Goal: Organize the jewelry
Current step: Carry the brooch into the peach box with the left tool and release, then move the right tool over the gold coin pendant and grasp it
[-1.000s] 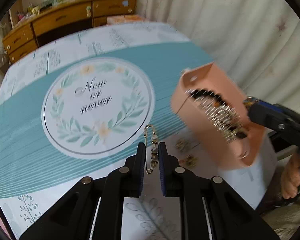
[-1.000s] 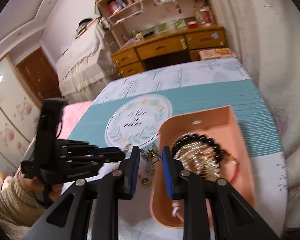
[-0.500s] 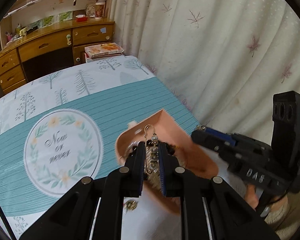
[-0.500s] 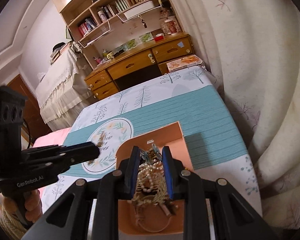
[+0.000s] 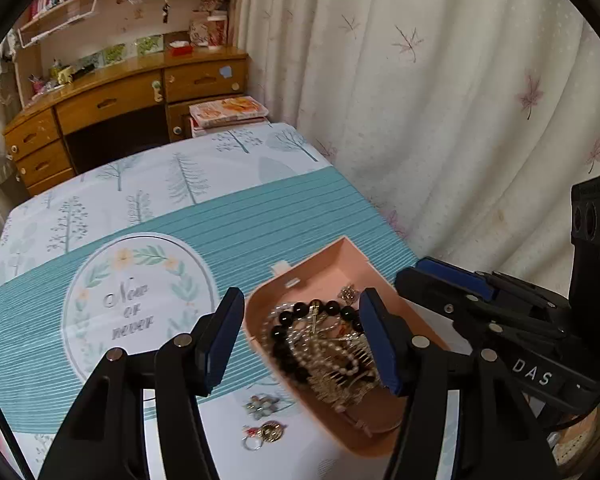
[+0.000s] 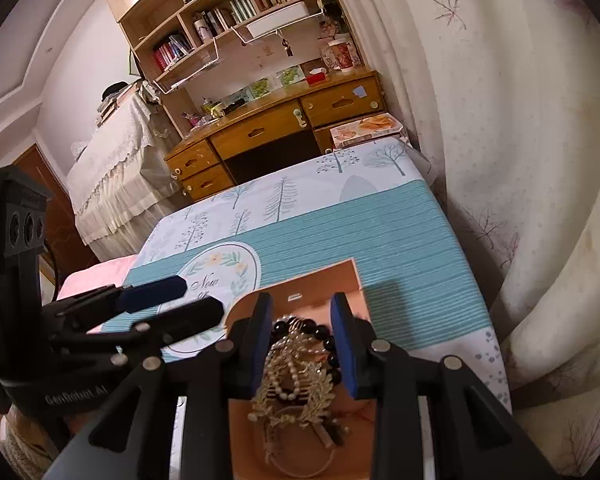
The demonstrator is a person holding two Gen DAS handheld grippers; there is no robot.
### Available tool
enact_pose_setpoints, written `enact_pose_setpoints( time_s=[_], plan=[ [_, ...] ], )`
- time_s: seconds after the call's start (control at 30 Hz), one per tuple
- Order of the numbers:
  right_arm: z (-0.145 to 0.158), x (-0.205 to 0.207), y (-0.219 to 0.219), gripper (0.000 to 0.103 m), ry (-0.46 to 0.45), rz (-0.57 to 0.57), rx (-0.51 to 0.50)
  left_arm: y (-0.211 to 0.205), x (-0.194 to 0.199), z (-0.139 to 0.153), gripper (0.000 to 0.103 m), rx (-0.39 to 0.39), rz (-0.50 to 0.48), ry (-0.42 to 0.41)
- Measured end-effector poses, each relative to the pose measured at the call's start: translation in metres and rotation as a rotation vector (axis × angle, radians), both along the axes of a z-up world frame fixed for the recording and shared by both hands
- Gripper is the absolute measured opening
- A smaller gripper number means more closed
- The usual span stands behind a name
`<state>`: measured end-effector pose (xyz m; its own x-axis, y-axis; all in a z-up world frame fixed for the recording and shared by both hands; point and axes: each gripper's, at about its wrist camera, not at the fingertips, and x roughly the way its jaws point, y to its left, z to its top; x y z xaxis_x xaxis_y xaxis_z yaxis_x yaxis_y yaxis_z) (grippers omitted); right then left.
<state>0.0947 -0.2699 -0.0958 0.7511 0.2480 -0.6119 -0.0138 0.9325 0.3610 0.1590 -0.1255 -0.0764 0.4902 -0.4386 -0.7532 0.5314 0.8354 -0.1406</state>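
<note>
**A:** your left gripper [image 5: 302,332] is spread wide, nothing between the pads, hanging over the near-left end of the pink tray [image 5: 342,256]. The tray's full: black bead bracelet [image 5: 300,312], pearl strand [image 5: 328,354], gold comb [image 5: 346,380], all heaped together

**B:** and what's not in the tray?

**A:** two loose bits on the tablecloth [image 5: 260,216], just outside the tray's near-left corner: a flower-shaped piece [image 5: 262,405] and, nearer you, a gold charm on a ring [image 5: 266,434]. Both sit below and slightly left of the left gripper's gap, between its two arms

**B:** right side?

**A:** your right gripper [image 6: 303,340] is parted too, not pinching, fingers either side of the jewelry heap in the tray, pointing along the tray's long axis. From its camera I can't see the loose pieces at all; the left gripper's body is in the way

**B:** so left takes them

**A:** my read, yes. Left is clearly nearer. You'd pull back toward yourself and drop down, not go forward. The charm lies roughly crosswise to your fingers, so the closing line looks workable as is, though it's small and a bit blurred, so don't trust that too far
</note>
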Motion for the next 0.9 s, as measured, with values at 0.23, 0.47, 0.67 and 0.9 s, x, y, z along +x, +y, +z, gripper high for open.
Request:
enact_pose_setpoints(
  time_s=[0.23, 0.47, 0.67, 0.9],
  plan=[
    [0.001, -0.013, 0.021, 0.03, -0.009, 0.047, -0.009, 0.031, -0.015, 0.001, 0.058, -0.02, 0.044, -0.007],
    [-0.002, -0.029, 0.04, 0.03, -0.036, 0.055, -0.02, 0.058, -0.03, -0.005, 0.058, 0.0, 0.082, -0.026],
    [-0.008, -0.044, 0.069, 0.03, -0.061, 0.067, -0.1, 0.083, -0.04, -0.007, 0.058, -0.002, 0.13, -0.044],
    [-0.017, -0.061, 0.103, 0.03, -0.11, 0.138, -0.198, 0.113, -0.046, -0.011, 0.058, -0.012, 0.173, -0.04]
  ],
)
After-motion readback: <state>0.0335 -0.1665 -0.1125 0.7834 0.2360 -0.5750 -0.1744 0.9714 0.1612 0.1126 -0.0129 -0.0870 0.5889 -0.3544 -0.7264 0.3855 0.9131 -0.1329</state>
